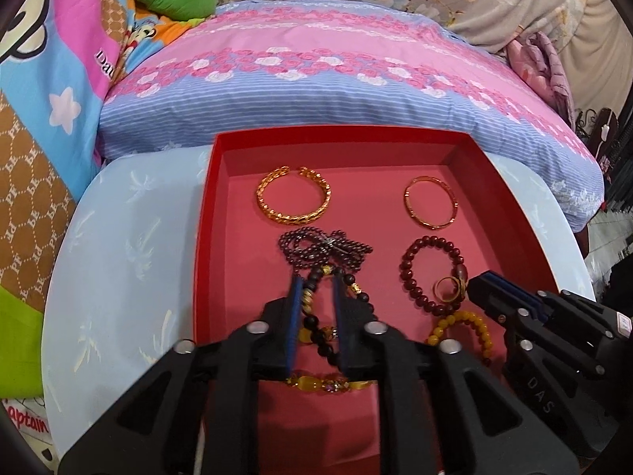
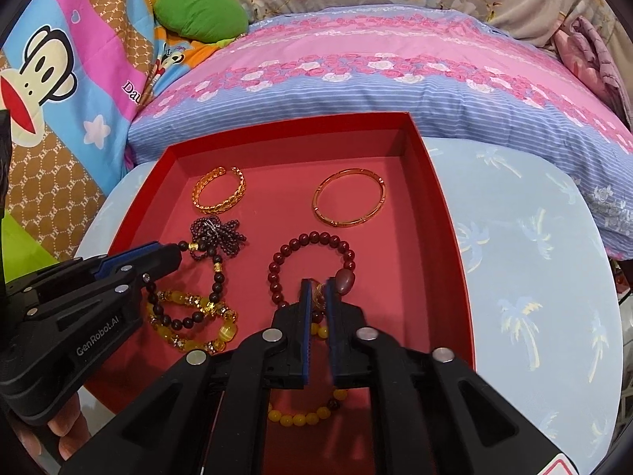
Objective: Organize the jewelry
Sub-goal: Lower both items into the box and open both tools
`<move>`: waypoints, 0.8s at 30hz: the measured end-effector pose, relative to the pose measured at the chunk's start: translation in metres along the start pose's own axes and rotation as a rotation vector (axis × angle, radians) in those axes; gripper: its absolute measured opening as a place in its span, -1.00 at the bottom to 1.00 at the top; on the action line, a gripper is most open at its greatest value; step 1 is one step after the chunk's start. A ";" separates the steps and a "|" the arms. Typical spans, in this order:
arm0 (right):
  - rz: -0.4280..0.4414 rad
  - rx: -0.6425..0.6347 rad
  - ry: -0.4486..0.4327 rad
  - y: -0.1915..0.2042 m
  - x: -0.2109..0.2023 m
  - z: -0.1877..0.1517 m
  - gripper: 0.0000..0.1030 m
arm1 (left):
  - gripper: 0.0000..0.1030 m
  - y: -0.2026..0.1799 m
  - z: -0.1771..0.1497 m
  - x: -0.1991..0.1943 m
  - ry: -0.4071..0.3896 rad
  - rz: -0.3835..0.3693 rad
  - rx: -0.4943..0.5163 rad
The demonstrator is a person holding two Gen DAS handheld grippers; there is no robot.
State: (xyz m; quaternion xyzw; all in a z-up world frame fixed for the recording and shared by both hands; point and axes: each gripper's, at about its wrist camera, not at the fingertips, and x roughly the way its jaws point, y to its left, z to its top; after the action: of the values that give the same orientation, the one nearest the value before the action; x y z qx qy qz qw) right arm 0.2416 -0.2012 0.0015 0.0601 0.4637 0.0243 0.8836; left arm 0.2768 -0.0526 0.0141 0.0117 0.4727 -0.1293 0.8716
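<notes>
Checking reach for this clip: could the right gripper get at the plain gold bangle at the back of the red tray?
Probably yes. The plain gold bangle lies flat and alone, beyond the right gripper, with bare red tray floor around it; only the dark red bead bracelet lies between.
</notes>
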 end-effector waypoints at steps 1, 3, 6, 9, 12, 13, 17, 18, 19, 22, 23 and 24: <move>0.001 0.003 -0.002 0.000 -0.001 0.000 -0.73 | -0.51 0.001 -0.001 -0.001 -0.003 0.004 -0.004; 0.004 0.008 -0.006 -0.001 -0.003 -0.001 -0.70 | -0.50 0.002 -0.002 -0.003 -0.006 0.004 -0.004; 0.006 0.008 -0.011 0.000 -0.008 -0.002 -0.70 | -0.50 0.003 -0.005 -0.008 -0.013 0.004 -0.003; 0.008 0.010 -0.019 0.001 -0.016 -0.004 -0.69 | -0.50 0.000 -0.007 -0.015 -0.023 0.008 0.005; 0.011 0.011 -0.030 0.001 -0.027 -0.008 -0.69 | -0.50 -0.003 -0.011 -0.025 -0.036 0.010 0.017; 0.013 0.011 -0.034 0.002 -0.032 -0.011 -0.69 | -0.49 -0.005 -0.013 -0.029 -0.039 0.006 0.018; 0.014 0.010 -0.047 0.003 -0.049 -0.021 -0.69 | -0.49 -0.008 -0.022 -0.042 -0.048 0.000 0.021; 0.012 0.008 -0.049 0.003 -0.053 -0.024 -0.69 | -0.49 -0.009 -0.025 -0.046 -0.051 0.000 0.021; 0.008 0.005 -0.054 0.003 -0.058 -0.028 -0.69 | -0.49 -0.009 -0.027 -0.049 -0.053 -0.001 0.021; 0.004 0.001 -0.062 0.004 -0.071 -0.037 -0.69 | -0.49 -0.011 -0.034 -0.059 -0.060 -0.007 0.019; 0.004 0.000 -0.065 0.005 -0.075 -0.041 -0.69 | -0.49 -0.011 -0.036 -0.063 -0.063 -0.008 0.020; 0.003 0.000 -0.066 0.005 -0.079 -0.044 -0.68 | -0.49 -0.012 -0.039 -0.067 -0.067 -0.007 0.020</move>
State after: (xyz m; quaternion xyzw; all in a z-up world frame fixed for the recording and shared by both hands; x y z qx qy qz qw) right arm 0.1610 -0.2004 0.0419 0.0616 0.4341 0.0237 0.8984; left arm 0.2074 -0.0440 0.0491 0.0143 0.4422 -0.1372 0.8862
